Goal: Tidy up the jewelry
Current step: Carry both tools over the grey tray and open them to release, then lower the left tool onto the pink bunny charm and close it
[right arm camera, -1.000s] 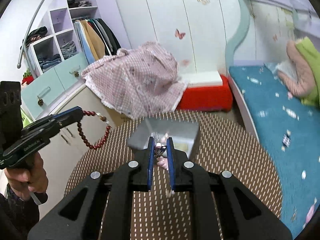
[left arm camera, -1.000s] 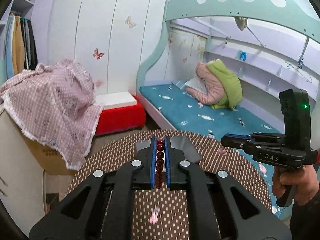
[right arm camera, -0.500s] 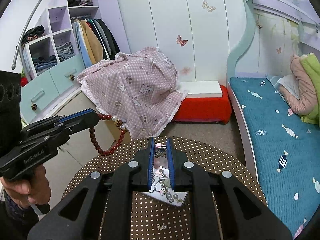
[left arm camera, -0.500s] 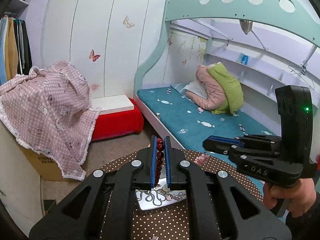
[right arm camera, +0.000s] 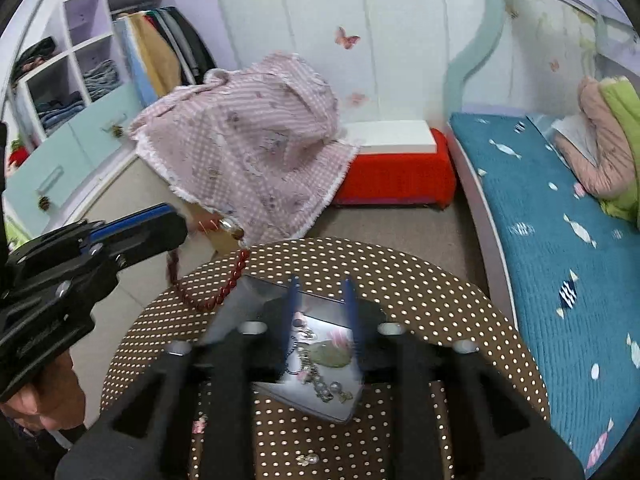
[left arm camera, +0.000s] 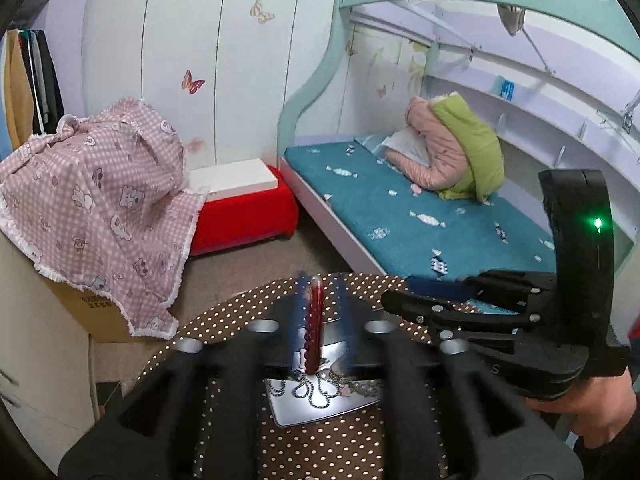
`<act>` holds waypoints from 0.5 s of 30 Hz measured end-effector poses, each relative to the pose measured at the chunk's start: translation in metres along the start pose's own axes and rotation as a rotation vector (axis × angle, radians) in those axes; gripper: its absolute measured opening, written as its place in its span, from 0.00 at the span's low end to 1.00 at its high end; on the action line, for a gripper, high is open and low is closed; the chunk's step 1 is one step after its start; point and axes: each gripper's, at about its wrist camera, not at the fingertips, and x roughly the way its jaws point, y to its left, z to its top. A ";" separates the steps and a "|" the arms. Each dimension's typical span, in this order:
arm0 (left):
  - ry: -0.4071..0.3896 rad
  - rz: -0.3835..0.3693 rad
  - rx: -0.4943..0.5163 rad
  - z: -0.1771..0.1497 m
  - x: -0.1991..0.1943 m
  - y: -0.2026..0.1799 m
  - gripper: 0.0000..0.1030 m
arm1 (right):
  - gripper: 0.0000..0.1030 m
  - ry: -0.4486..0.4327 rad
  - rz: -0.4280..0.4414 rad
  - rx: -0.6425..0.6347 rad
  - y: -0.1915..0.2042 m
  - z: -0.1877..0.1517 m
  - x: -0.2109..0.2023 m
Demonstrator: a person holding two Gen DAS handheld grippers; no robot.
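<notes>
Now we hover both grippers over shiny silver tray [right arm camera: 340,408] at center of brown polka-dot round table [right arm camera: 440,296]. Left gripper [left arm camera: 318,312] jaws just been opening, apart; dark red bead bracelet [right arm camera: 218,294] between them, dangling off tray's 10 o'clock edge. Right gripper [right arm camera: 320,320] jaws just opened, nothing between. Tray already holds silver chains w/ pendants [right arm camera: 320,360]. Left to do: bracelet into tray, small silver pieces [right arm camera: 307,459] at 6 o'clock.

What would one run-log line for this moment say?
left gripper: jaws just opening, red bead bracelet loose between them | right gripper: jaws just opening, empty, over metal tray of jewelry
</notes>
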 end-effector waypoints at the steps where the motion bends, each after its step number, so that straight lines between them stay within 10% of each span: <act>1: -0.021 0.025 -0.013 -0.002 -0.002 0.002 0.84 | 0.81 -0.018 -0.014 0.010 -0.002 -0.001 -0.003; 15: -0.158 0.153 -0.073 -0.014 -0.054 0.026 0.95 | 0.92 -0.120 -0.076 0.069 -0.018 -0.008 -0.041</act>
